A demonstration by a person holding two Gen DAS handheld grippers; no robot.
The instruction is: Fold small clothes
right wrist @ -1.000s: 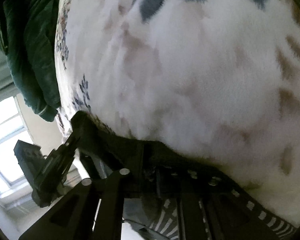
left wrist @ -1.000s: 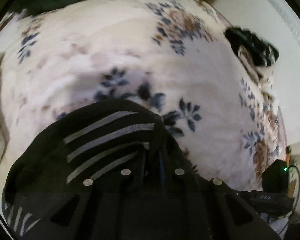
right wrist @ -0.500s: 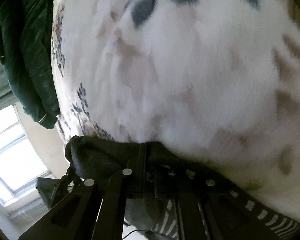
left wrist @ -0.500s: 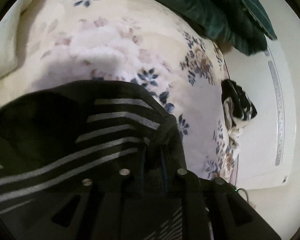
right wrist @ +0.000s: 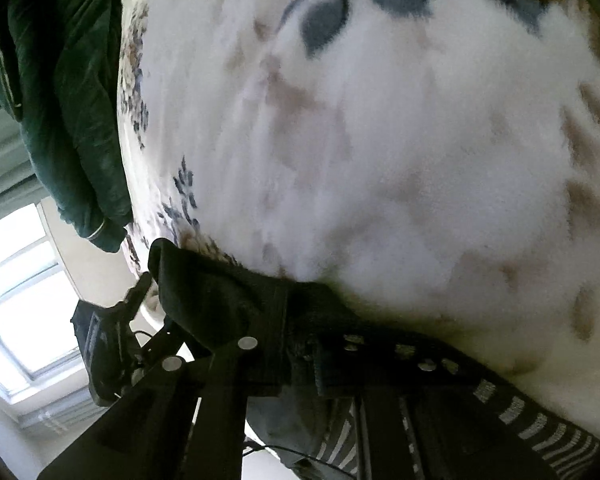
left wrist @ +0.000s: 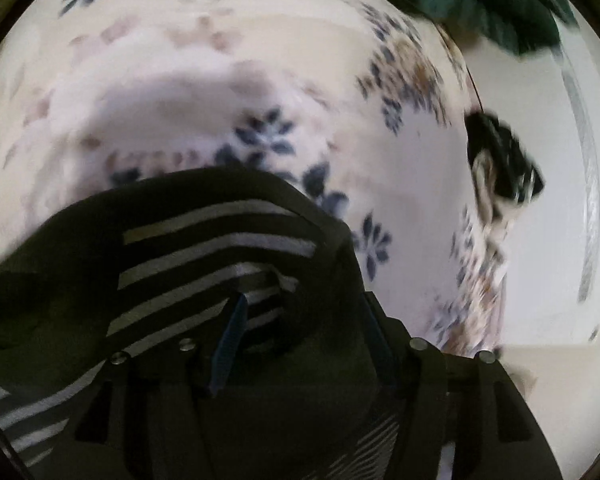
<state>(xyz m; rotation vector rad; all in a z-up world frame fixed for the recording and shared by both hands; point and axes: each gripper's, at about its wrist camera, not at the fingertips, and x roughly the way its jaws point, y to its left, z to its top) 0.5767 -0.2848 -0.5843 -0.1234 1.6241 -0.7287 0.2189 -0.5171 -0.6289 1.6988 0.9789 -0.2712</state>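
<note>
The left hand-held gripper [left wrist: 300, 316] stands with its jaws a little apart, and they have just been opening; the blue-edged fingers [left wrist: 230, 344] show on either side of a fold of the black striped garment [left wrist: 204, 240], which lies between them, though the blur hides whether the pads still press on it. In the left wrist view that garment, dark with pale grey stripes, fills the frame from 6 to 9 o'clock and lies on the floral blanket [left wrist: 220, 92], a fluffy white cover printed with blue and brown flowers. At 3 o'clock a black-and-white cloth [left wrist: 500, 164] sits at the blanket's edge, well apart from the striped garment. A dark green cloth [left wrist: 480, 0] hangs over the blanket at 1 o'clock.

In the right wrist view the right hand-held gripper [right wrist: 300, 344] has its jaws drawn together, clamped on a dark hem of the black striped garment [right wrist: 216, 304], which bunches up at 7 o'clock and trails, stripes showing, toward 5 o'clock. The floral blanket [right wrist: 400, 140] fills the upper right of the frame. The dark green cloth [right wrist: 72, 92] hangs at 10 o'clock, and a bright window [right wrist: 16, 276] shows at 8 o'clock, with the other gripper's dark body just in front of it
</note>
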